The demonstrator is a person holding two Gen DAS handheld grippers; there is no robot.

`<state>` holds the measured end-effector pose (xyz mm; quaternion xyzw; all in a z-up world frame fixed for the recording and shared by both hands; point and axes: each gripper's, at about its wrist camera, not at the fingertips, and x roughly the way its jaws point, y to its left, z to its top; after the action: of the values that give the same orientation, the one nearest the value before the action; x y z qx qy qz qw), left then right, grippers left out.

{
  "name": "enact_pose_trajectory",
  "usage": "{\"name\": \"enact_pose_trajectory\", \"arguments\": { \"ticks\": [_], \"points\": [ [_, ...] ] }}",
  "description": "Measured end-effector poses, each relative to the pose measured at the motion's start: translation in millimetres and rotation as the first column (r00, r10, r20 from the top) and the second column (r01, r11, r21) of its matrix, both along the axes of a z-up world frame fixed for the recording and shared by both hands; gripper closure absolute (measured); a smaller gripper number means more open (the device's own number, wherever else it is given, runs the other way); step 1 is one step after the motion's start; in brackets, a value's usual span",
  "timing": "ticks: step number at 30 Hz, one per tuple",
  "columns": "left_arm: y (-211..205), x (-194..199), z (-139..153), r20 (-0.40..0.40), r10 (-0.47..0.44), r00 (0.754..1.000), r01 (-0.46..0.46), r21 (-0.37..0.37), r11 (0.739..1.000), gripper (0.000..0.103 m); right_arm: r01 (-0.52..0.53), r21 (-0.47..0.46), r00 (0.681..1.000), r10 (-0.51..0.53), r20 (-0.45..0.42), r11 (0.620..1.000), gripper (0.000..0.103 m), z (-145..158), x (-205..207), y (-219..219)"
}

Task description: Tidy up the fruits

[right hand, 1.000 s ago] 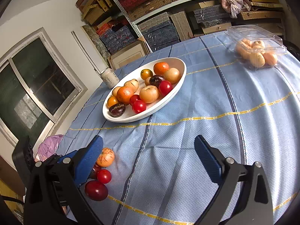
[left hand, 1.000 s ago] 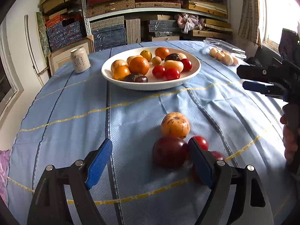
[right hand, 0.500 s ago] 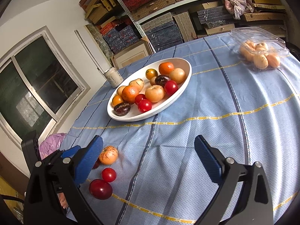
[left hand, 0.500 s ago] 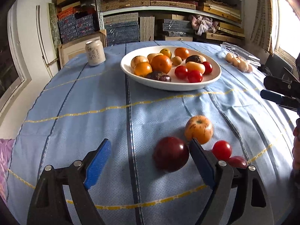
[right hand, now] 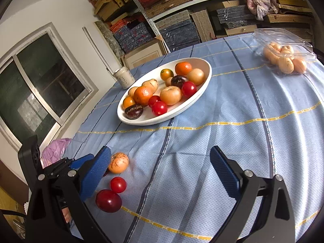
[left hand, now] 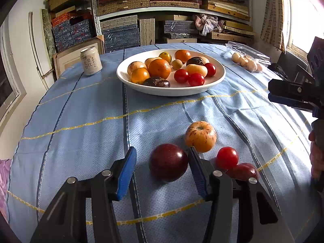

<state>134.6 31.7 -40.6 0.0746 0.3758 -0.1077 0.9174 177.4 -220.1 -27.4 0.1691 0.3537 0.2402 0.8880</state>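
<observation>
Left gripper (left hand: 162, 170) closer around dark plum (left hand: 168, 162)

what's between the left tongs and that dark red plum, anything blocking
Nothing visible. The left tongs stand open with the dark red plum already between the pads, against the right one. The striped apple sits just behind it, not in the way.

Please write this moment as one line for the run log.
left gripper: open, around dark red plum, no grip | right gripper: open, holds nothing | loose on tablecloth: four fruits | white plate: filled
</observation>
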Motion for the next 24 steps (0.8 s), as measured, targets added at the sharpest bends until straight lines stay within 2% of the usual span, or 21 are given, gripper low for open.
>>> {"name": "enact_pose_trajectory", "arguments": {
  "ticks": [9, 11, 17, 19, 24],
  "points": [
    [-1.5, 1.3, -3.5, -0.027, -0.022, 0.999, 0.022, -0.008, 1.000, 0.055, -0.049, -0.026, 0.999, 0.049, -0.009, 0.998, 0.007, -2.3, -0.9, 11.8],
    [-1.5, 1.5, -4.0, -0.032, -0.025, 0.999, 0.025, -0.013, 1.000, 0.062, -0.063, -0.033, 0.998, 0.063, -0.012, 0.997, 0.007, -3.0, -1.2, 14.9],
    [-1.9, 1.9, -4.1, -0.036, -0.027, 0.999, 0.027, -0.016, 1.000, 0.063, -0.121, -0.070, 0.993, 0.121, -0.010, 0.990, 0.007, -4.6, -5.6, 30.7],
    [0.4, 2.7, -2.7, -0.030, -0.011, 0.999, 0.010, -0.017, 1.000, 0.063, -0.148, -0.071, 0.989, 0.148, -0.016, 0.986, 0.007, -5.2, -7.1, 35.5],
    [23.7, 7.6, 7.9, -0.019, 0.066, 0.998, -0.068, -0.080, 0.994, 0.063, -0.228, -0.056, 0.973, 0.226, -0.048, 0.972, 0.007, -9.0, -8.4, 53.7]
  ]
}}
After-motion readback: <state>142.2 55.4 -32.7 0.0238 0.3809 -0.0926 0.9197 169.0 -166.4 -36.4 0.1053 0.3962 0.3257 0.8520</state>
